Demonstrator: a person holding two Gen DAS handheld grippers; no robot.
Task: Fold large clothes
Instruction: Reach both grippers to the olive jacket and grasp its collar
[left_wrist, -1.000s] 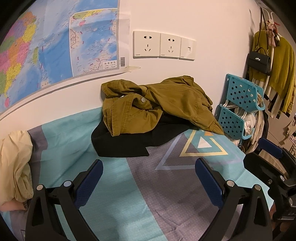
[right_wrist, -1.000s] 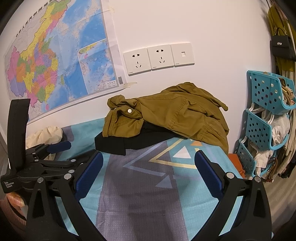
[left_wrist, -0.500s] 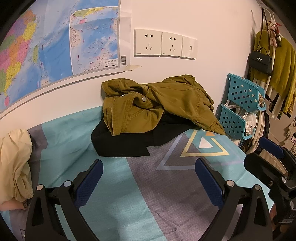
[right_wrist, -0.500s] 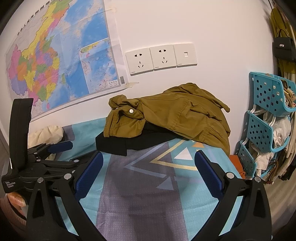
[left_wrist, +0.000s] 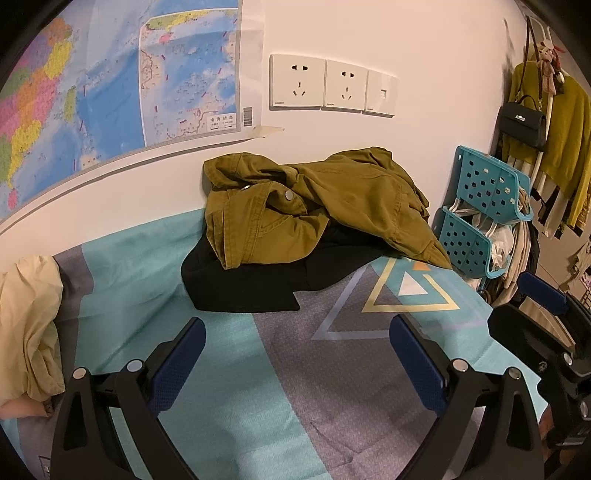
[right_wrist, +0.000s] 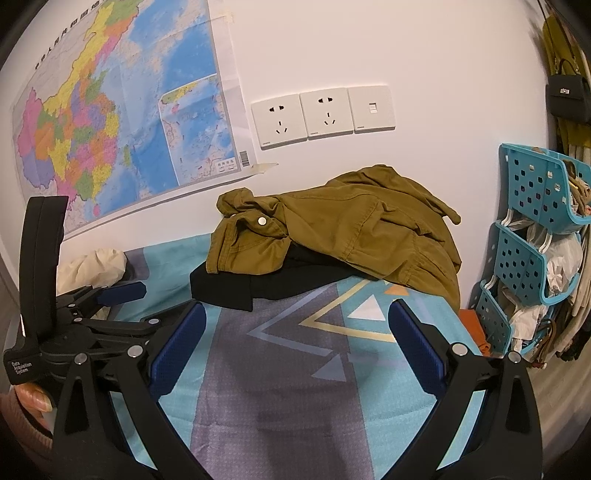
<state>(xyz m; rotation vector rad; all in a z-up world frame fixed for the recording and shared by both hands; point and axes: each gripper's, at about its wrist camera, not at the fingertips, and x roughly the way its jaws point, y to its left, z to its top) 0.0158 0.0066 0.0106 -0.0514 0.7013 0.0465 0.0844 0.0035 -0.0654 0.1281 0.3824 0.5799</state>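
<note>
An olive-brown jacket lies crumpled against the wall at the back of the bed, on top of a black garment. My left gripper hovers open over the bedspread, short of the pile, with nothing between its blue-padded fingers. My right gripper is likewise open and empty, in front of the pile. In the right wrist view the left gripper shows at the left, held by a hand. The right gripper's fingers appear at the right edge of the left wrist view.
The bedspread is teal and grey with triangles. A cream cloth lies bunched at the left. Blue plastic baskets stand at the bed's right end, with hanging clothes and a black bag beyond. A map and sockets are on the wall.
Both views have shifted slightly, and the jacket pile sits a little lower and closer in frame. Both grippers remain open and empty.
</note>
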